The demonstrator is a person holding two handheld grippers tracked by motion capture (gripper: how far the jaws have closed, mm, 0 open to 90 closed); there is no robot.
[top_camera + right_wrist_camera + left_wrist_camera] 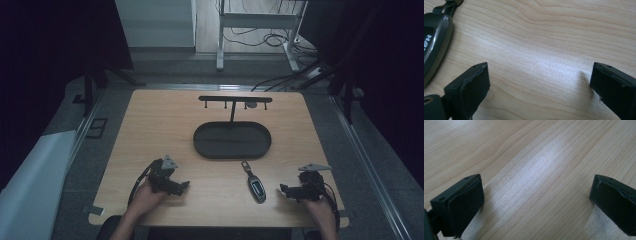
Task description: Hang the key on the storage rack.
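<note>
A dark car key fob (255, 184) with a short strap lies on the wooden table (150, 130), in front of a black oval tray (232, 140). Behind the tray rises a black T-shaped hook rack (233, 101). My left gripper (184, 186) rests on the table at the front left, open, with bare wood between its jaws (537, 195). My right gripper (283, 190) rests at the front right, open, just right of the fob. In the right gripper view the key fob (435, 40) lies at the far left, outside the jaws (539, 77).
The tray looks empty. Beyond the table's far edge stand a white frame (255, 20) with cables on the floor. Dark curtains hang at both sides. A pale sheet (30, 180) lies on the floor to the left.
</note>
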